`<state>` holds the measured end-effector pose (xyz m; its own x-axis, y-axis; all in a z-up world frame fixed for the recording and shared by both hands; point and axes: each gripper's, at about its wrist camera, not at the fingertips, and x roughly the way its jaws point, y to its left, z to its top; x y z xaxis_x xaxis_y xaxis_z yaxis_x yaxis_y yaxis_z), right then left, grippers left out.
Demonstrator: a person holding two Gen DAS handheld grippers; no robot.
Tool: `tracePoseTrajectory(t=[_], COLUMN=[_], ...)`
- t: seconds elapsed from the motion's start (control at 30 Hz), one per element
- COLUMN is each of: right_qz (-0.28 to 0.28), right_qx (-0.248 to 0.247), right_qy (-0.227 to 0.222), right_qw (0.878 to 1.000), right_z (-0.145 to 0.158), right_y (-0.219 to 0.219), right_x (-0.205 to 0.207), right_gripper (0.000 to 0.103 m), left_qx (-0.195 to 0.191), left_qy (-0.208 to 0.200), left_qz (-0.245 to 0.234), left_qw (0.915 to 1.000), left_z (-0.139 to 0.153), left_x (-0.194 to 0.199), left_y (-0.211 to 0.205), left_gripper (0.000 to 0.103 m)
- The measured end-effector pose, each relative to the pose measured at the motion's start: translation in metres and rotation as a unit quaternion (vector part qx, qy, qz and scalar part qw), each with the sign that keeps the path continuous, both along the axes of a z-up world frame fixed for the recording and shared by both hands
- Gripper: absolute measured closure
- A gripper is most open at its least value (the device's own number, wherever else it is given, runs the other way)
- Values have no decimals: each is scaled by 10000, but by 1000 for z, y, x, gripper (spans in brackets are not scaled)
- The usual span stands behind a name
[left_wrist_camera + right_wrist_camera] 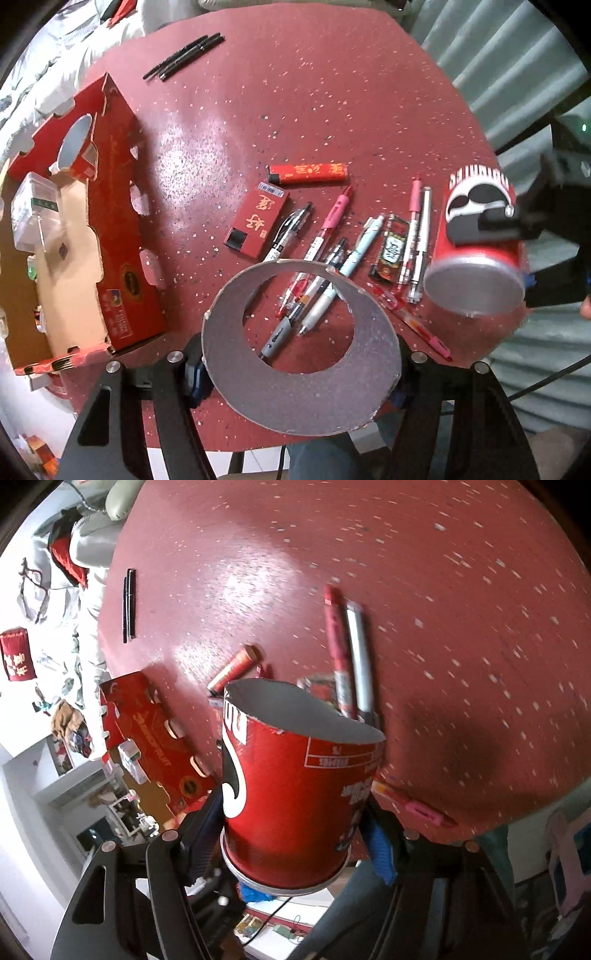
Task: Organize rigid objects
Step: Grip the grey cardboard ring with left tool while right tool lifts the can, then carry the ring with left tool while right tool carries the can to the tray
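My left gripper (301,360) is shut on a bottomless cardboard tube (236,354), held over the red table; through its grey inside I see pens below. My right gripper (291,812) is shut on a red can-shaped holder (291,794) with an open grey top, held tilted above the table's near edge; it also shows in the left wrist view (476,236). Several pens (332,221) lie scattered mid-table with a red lighter (308,173), a red card box (260,218) and a small dark packet (391,247). Two pens (351,653) lie just beyond the holder.
An open red cardboard box (122,229) with clear plastic cases (33,206) inside stands at the table's left. Black pens (184,55) lie at the far left edge, also seen in the right wrist view (129,605). A pink-tipped pen (417,806) lies by the near edge.
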<state>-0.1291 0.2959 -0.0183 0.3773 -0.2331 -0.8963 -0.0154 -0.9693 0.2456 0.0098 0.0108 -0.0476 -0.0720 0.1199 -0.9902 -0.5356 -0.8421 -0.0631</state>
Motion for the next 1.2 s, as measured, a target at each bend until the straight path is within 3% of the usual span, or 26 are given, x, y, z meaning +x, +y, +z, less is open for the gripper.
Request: tracePoseTrajectory(t=[0.43,1.0,1.03,1.2], right_qz=[-465,-400,-1079,-921], right_qx=[16,-62,-186,-258], right_qy=[91,204,381,507], right_qw=[9989,9990,9933,9941], right_z=[15,17,17,20], right_y=[11,-31,-39,-69], right_x=[15,16,15,8], right_gripper=[31,31,31,31], left_qx=[-8,74,84,137], left_qy=[344,446,456,517], left_qz=[-100,281,309,526], left_qw=[9994,9986,9984,9972], left_z=[26,35,36,42], left_x=[-5,-13,-14,-20], left_y=[-14,-49,-51,-67], left_gripper=[33,33,33,33])
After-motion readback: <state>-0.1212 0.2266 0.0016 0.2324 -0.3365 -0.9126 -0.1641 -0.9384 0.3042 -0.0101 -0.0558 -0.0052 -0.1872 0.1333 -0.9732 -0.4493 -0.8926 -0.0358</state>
